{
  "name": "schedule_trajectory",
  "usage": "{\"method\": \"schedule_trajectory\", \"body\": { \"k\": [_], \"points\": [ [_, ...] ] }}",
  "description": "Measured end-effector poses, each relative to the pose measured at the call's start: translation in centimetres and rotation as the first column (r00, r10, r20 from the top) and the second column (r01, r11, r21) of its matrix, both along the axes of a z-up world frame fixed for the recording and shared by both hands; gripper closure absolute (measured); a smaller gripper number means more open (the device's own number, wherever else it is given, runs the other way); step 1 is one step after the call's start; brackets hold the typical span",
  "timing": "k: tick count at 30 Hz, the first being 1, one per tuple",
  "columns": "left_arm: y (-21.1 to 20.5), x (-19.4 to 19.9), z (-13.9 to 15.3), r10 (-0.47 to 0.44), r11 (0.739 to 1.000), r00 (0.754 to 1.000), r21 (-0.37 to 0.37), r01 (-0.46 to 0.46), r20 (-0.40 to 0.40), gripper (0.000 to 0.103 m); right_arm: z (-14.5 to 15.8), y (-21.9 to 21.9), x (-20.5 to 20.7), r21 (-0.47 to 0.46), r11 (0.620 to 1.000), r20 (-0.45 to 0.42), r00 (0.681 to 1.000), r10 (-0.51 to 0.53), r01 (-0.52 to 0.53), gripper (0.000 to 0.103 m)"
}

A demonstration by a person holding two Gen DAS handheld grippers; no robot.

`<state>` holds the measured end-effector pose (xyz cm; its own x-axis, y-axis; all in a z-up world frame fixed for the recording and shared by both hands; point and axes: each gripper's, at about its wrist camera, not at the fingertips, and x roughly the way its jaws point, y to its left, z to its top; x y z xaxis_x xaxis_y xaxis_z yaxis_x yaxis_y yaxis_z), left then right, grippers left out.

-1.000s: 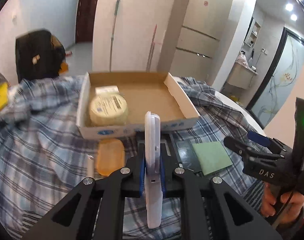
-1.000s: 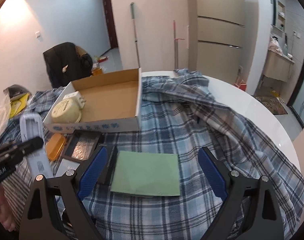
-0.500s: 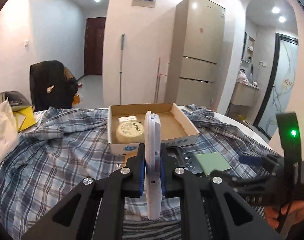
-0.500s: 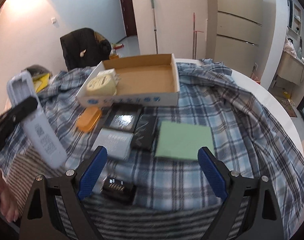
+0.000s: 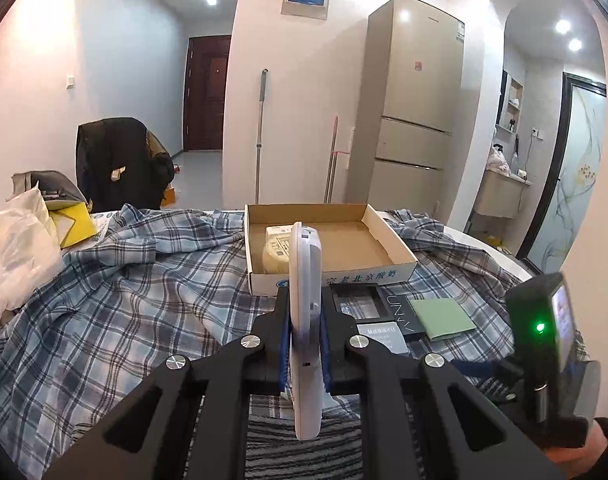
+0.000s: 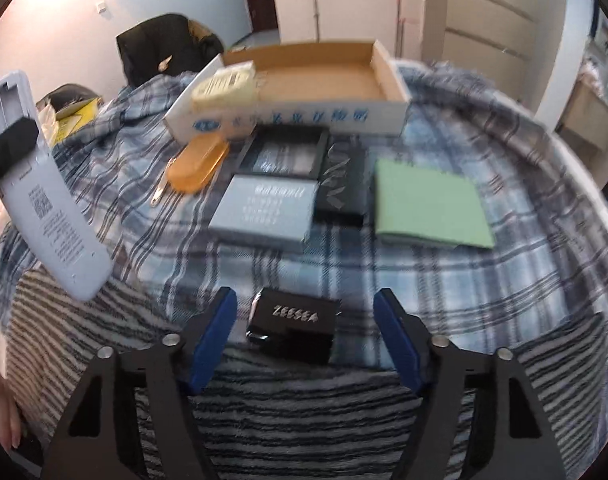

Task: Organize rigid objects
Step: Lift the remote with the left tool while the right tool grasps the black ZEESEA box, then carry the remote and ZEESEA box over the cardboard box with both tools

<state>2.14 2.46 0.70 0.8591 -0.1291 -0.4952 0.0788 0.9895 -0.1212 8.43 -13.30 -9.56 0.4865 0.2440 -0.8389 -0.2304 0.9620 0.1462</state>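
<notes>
White remote [image 5: 305, 328] is clamped edge-on in the left claw [image 5: 304, 344], raised off the plaid-covered table [image 6: 484, 280], presumably bound for the cardboard box [image 5: 384, 276] at 12 o'clock. Right claw [image 6: 304, 336] hangs wide open and empty, black ZEESEA box [image 6: 293, 326] lying between its fingers, likely the next pick.

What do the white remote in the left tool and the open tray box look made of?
White remote: looks like hard matte plastic, with moulded ribs and printed text on its back. Tray box: looks like cardboard, raw brown inside, white printed outside, folded walls.
</notes>
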Motion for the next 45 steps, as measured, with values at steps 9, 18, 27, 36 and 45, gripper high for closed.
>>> {"method": "schedule_trajectory", "body": {
  "k": [9,18,27,36,45],
  "points": [
    [-0.1,0.3,0.1,-0.006,1.0,1.0,0.01,0.006,0.004,0.09,0.4,-0.7,-0.2,0.017,1.0,0.019,1.0,-0.018,0.018,0.064],
    [-0.1,0.2,1.5,0.0,1.0,0.999,0.023,-0.001,0.042,0.09,3.8,-2.4,0.0,-0.004,0.999,0.135,0.99,-0.038,0.039,0.064],
    [-0.5,2.8,4.5,-0.02,1.0,0.998,-0.023,0.021,0.061,0.09,9.3,-3.6,3.7,0.002,0.999,0.236,0.971,-0.039,0.04,0.064],
    [-1.4,10.5,6.5,0.013,0.999,0.997,-0.05,-0.01,0.072,0.09,15.4,-3.5,11.8,0.105,0.988,0.342,0.928,-0.145,0.115,0.064],
    [-4.8,20.3,4.6,-0.066,0.998,0.992,-0.029,0.063,-0.107,0.09,13.1,-3.8,16.3,0.16,0.974,0.379,0.901,-0.212,0.162,0.064]
  ]
}}
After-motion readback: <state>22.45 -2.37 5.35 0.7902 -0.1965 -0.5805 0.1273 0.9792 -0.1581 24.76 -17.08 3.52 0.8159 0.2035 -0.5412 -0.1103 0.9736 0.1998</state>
